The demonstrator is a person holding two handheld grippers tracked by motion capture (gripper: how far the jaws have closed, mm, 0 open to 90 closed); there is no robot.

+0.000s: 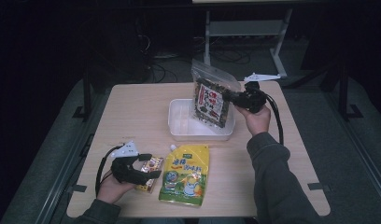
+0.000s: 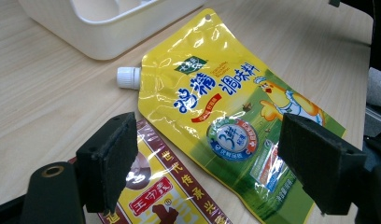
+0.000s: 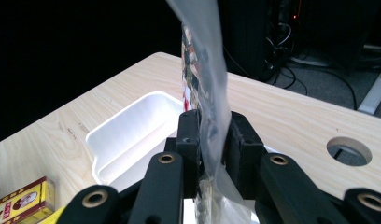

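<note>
Right tool (image 1: 229,96) pinched clear snack bag (image 1: 211,100) by edge, bag hanging upright over white tray (image 1: 179,129), lower end in tray. Release left. Left tool (image 1: 149,167) spread, empty, above yellow spout pouch (image 1: 186,175) and red-yellow packet (image 1: 150,175), both untouched on tabletop (image 1: 132,107).

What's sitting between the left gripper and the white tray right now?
The yellow spouted pouch lies beside the open left gripper; past its cap, only bare table reaches the white tray. The high view and left gripper view show it.
</note>
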